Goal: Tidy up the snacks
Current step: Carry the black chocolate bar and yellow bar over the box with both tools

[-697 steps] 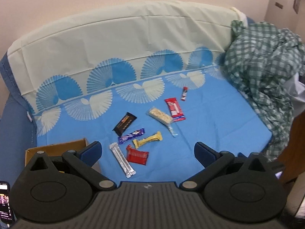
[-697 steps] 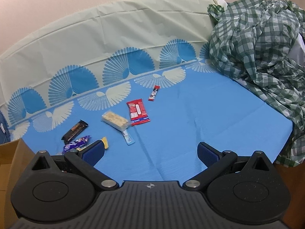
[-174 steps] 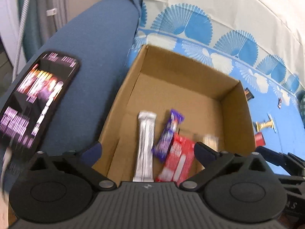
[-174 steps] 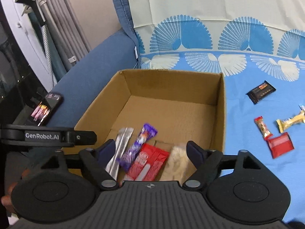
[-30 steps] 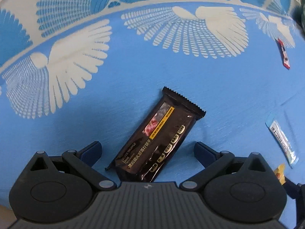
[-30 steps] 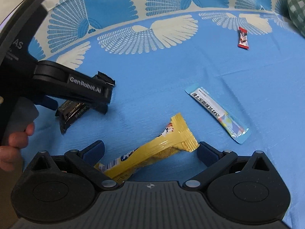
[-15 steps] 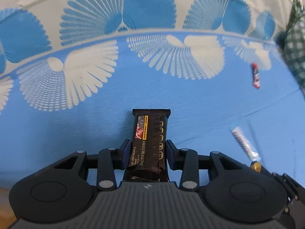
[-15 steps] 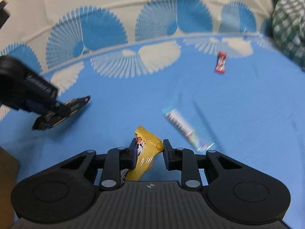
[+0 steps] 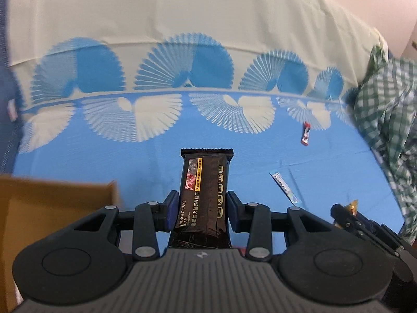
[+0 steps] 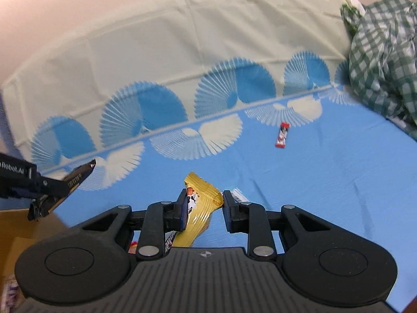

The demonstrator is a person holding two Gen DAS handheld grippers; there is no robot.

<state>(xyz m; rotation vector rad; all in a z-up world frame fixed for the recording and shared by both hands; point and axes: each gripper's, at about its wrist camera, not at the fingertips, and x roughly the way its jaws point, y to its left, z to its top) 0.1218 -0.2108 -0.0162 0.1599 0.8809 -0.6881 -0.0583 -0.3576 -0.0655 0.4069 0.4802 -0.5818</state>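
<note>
My left gripper [image 9: 202, 210] is shut on a dark brown snack bar [image 9: 204, 182] and holds it above the blue cloth [image 9: 156, 161]. It also shows at the left of the right wrist view [image 10: 75, 178]. My right gripper [image 10: 204, 210] is shut on a yellow snack bar [image 10: 200, 206], lifted off the cloth. The cardboard box [image 9: 52, 198] is at the lower left in both views [image 10: 15, 224]. A small red snack [image 10: 282, 134] and a light blue sachet [image 9: 284, 187] lie on the cloth.
A green checked cloth [image 10: 383, 52] is heaped at the right edge. The cream backrest cover [image 9: 182, 20] rises behind the blue cloth. Something red [image 10: 133, 245] shows under my right gripper, mostly hidden.
Both grippers have risen with their bars and moved left toward the box, which has come into view at the lower left of both views.
</note>
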